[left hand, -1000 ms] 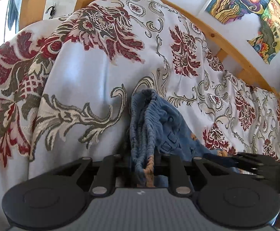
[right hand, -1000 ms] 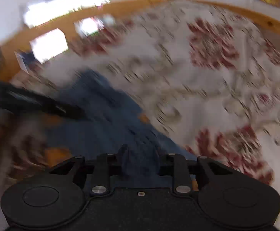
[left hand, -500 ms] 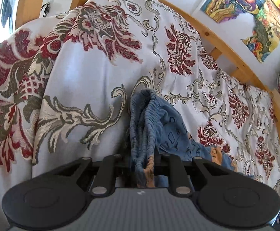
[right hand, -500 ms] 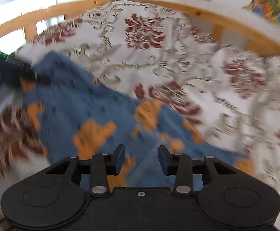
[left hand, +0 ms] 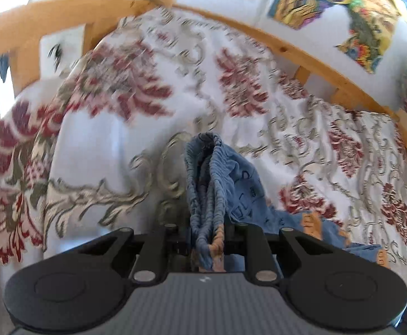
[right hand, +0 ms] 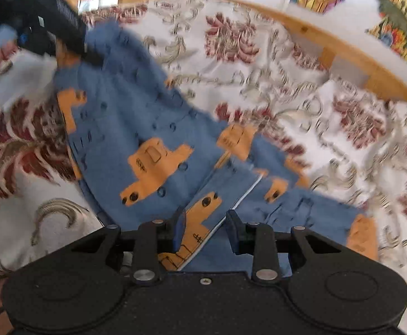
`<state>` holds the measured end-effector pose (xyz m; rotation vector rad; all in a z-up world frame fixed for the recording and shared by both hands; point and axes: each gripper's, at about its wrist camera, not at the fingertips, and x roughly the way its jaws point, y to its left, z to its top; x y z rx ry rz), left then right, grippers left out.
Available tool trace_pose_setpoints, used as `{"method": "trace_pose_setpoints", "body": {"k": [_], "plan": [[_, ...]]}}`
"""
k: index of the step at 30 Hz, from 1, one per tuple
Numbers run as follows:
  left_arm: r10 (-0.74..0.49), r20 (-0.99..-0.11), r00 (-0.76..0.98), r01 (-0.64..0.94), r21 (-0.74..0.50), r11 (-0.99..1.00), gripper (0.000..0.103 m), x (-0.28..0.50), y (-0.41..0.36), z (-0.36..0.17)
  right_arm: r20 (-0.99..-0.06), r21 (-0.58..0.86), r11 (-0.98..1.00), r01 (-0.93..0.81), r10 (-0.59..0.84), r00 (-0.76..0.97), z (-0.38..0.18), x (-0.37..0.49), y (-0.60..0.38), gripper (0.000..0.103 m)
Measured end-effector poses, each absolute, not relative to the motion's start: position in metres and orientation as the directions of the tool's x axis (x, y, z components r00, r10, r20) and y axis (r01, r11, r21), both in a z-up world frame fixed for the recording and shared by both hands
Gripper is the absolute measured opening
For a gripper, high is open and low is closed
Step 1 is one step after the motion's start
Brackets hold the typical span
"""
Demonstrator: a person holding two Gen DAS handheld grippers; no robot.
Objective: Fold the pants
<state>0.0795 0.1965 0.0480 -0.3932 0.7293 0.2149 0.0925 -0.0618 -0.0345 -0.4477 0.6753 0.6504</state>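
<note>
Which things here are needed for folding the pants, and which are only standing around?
Needed:
- pants, blue with orange trucks
- left tongs, shut on the waistband
- right tongs, open over the pants
- bedspread, the surface under the pants

Only around:
- wooden bed frame
- paintings on the wall

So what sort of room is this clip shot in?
Most likely a bedroom: a floral bedspread inside a wooden bed frame, with colourful paintings on the wall behind, and the pants lying on the cover.
</note>
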Motion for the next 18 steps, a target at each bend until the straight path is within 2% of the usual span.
{"method": "trace_pose_setpoints", "body": {"k": [5,9,15,18], "plan": [[-0.001,-0.641,0.768,-0.167,-0.201,0.965,0.019,0.078,0.152,0.081,-0.66,-0.067,0.75,-0.658,0.461,0.593,-0.033,0.096,-0.078,0.034],[-0.109,-0.625,0.773,-0.005,-0.178,0.984,0.02,0.088,0.108,0.101,-0.651,-0.054,0.747,-0.663,0.477,0.59,-0.04,0.094,-0.083,0.035],[-0.225,-0.662,0.715,0.172,-0.145,0.974,0.02,0.112,0.044,0.104,-0.581,0.07,0.817,-0.572,0.5,0.643,-0.012,0.091,-0.13,0.036],[-0.239,-0.682,0.691,0.227,-0.11,0.968,0.02,0.119,0.015,0.092,-0.563,0.202,0.852,-0.483,0.505,0.655,0.01,0.107,-0.179,0.037]]}}
